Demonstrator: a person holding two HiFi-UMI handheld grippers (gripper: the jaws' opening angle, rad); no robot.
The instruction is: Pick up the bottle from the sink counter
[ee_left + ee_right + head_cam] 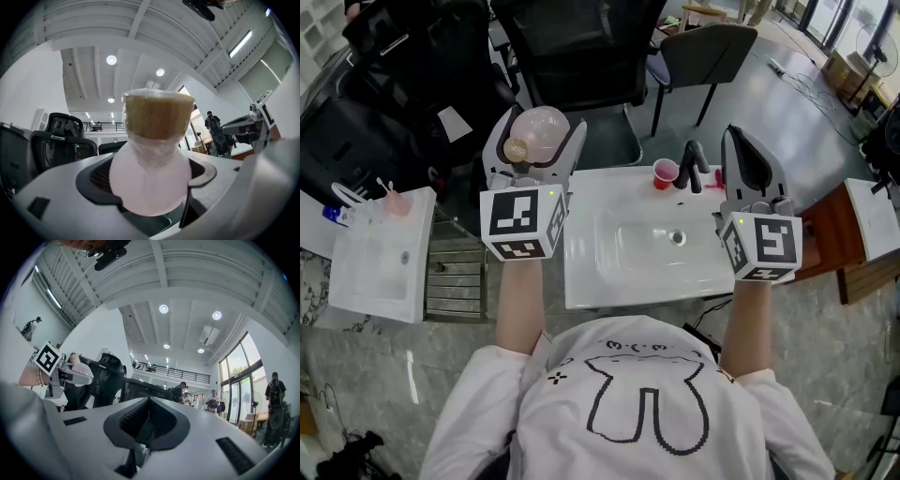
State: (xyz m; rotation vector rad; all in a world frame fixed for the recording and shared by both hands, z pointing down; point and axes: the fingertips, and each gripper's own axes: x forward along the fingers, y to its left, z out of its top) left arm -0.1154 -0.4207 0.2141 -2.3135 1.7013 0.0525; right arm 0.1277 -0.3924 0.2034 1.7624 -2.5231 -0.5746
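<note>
A round pale-pink bottle (542,129) with a tan cap is held up off the counter, left of the white sink (609,286). My left gripper (537,139) is shut on its body and points upward. In the left gripper view the bottle (150,180) fills the space between the jaws, with its cap (158,115) toward the ceiling. My right gripper (744,159) is raised over the sink's right edge, jaws together. The right gripper view shows that gripper (149,420) shut on nothing, and the bottle (79,369) far off at the left.
A red cup (665,173) and a black faucet (694,167) stand at the back of the sink. A second white basin (380,258) lies to the left. Behind are black office chairs (581,56), and at the right a wooden cabinet (825,234).
</note>
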